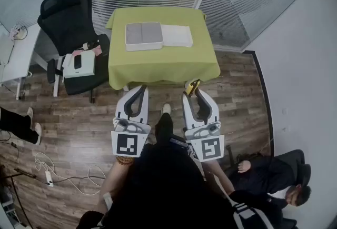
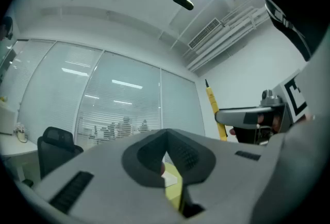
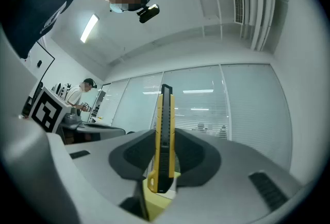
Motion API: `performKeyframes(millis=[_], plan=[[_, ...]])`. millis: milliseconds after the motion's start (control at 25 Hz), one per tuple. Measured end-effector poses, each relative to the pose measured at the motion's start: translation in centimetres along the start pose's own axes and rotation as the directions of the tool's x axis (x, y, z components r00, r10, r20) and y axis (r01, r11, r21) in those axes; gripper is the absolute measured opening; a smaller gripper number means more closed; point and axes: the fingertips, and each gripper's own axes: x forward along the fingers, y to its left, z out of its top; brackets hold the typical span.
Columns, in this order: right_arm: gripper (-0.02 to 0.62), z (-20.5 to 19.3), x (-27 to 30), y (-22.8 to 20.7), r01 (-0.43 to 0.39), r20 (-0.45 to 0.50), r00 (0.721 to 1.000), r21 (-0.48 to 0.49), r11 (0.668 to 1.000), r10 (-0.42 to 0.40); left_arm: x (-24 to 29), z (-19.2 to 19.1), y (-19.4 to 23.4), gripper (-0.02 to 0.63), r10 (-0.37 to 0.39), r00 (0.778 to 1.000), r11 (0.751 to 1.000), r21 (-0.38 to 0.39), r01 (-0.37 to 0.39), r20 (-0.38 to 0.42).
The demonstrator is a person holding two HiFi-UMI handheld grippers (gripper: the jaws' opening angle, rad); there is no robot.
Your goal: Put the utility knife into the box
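Note:
The yellow-and-black utility knife (image 3: 165, 140) stands upright between the pads of my right gripper (image 3: 164, 162), which is shut on it. From the head view, its yellow tip (image 1: 192, 86) pokes out of the right gripper (image 1: 192, 92), just short of the table's near edge. My left gripper (image 1: 140, 89) is level with it, fingertips together and nothing held; the left gripper view shows the same on the left gripper (image 2: 167, 136). The open box (image 1: 144, 36), a grey tray beside a white lid (image 1: 176, 35), lies on the green-covered table (image 1: 163, 67) ahead of both grippers.
A black office chair (image 1: 68, 20) with a white case (image 1: 79, 65) on its seat stands left of the table. A white desk (image 1: 16, 54) is at the far left. Cables (image 1: 47, 170) lie on the wood floor. A person (image 1: 274, 175) sits at the lower right by the wall.

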Motion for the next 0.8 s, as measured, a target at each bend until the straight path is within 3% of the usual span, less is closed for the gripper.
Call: performKeyframes(millis=[160,800], plan=[[0.110,-0.7,0.3,-0.6,0.002,-0.013,1.000,0.049,0.999,-0.002,0.3,-0.2,-0.4,0.004,0.000,1.000,1.000,0.001,0.000,0.000],[0.110,-2.4,2.1,-2.5,0.013,-0.040,0.999,0.071,0.997,-0.010,2.2,-1.1,0.0,0.003,0.011,1.000,1.000,-0.007,-0.011,-0.011]])
